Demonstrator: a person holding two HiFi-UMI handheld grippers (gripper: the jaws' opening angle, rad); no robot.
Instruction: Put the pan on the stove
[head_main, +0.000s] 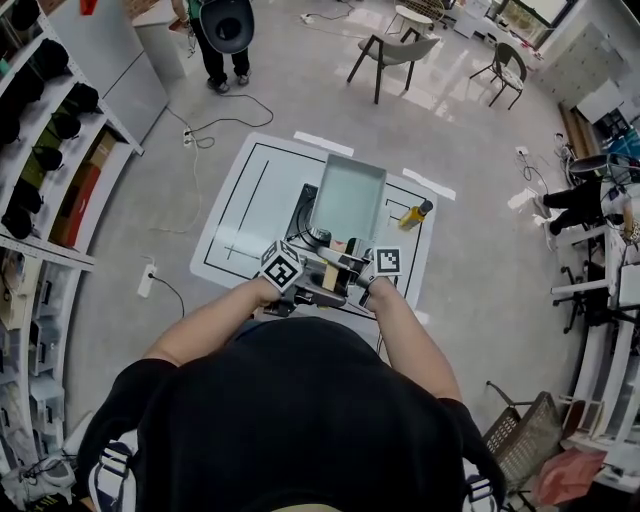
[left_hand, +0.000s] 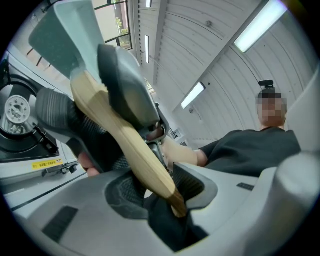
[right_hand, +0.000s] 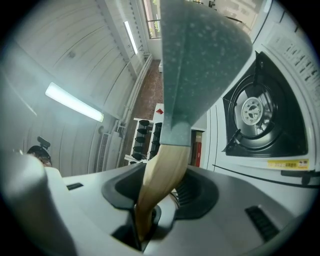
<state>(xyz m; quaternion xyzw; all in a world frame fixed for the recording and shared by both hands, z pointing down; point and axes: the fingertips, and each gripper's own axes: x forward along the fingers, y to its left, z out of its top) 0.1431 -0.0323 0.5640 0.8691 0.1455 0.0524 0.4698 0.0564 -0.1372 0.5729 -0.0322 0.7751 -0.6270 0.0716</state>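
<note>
A square grey-green pan (head_main: 348, 198) with a pale wooden handle (head_main: 336, 258) hangs tilted above the portable gas stove (head_main: 305, 222), which sits on a white mat. Both grippers meet at the handle in front of my chest. My left gripper (head_main: 318, 270) is shut on the handle (left_hand: 127, 145), with the pan body (left_hand: 70, 42) rising up-left and the burner (left_hand: 17, 107) beyond it. My right gripper (head_main: 352, 270) is also shut on the handle (right_hand: 162, 172); the pan (right_hand: 200, 55) fills the top of that view and the burner (right_hand: 252, 112) lies to its right.
A yellow-handled tool (head_main: 415, 213) lies on the mat (head_main: 235, 215) right of the stove. Shelving (head_main: 45, 150) lines the left wall. A person (head_main: 224, 40) stands at the far side, chairs (head_main: 392, 52) beyond, and cables (head_main: 205, 130) trail across the floor.
</note>
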